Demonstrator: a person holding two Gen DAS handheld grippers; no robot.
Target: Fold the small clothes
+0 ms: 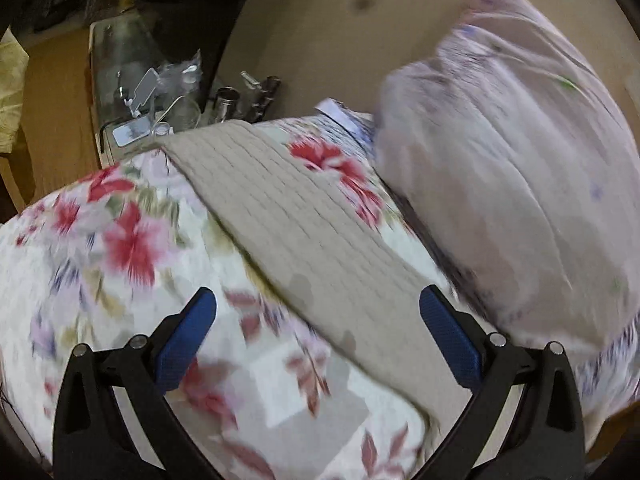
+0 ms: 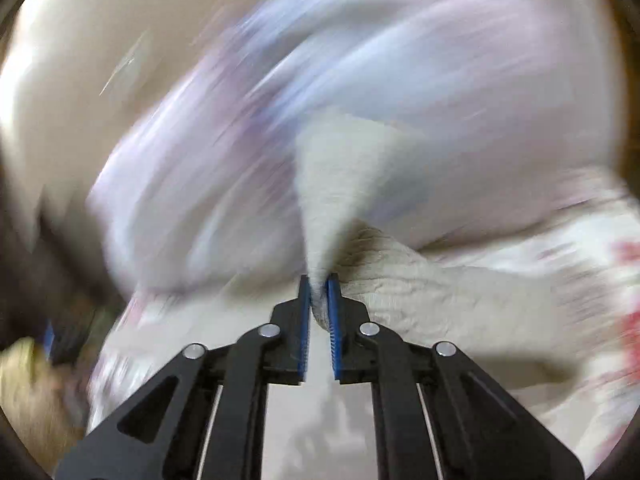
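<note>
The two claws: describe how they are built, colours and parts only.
Both match. The left claw and the right claw have matte black angular linkage arms with triangular cut-outs, round silver pivot pins at the joints, and blue ribbed pads lining the fingers. No cables, markings or sleeves show.

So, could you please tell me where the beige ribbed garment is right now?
In the left wrist view the beige ribbed garment lies diagonally across the floral bedspread, left of the pink pillow; the right gripper pinches one end.
</note>
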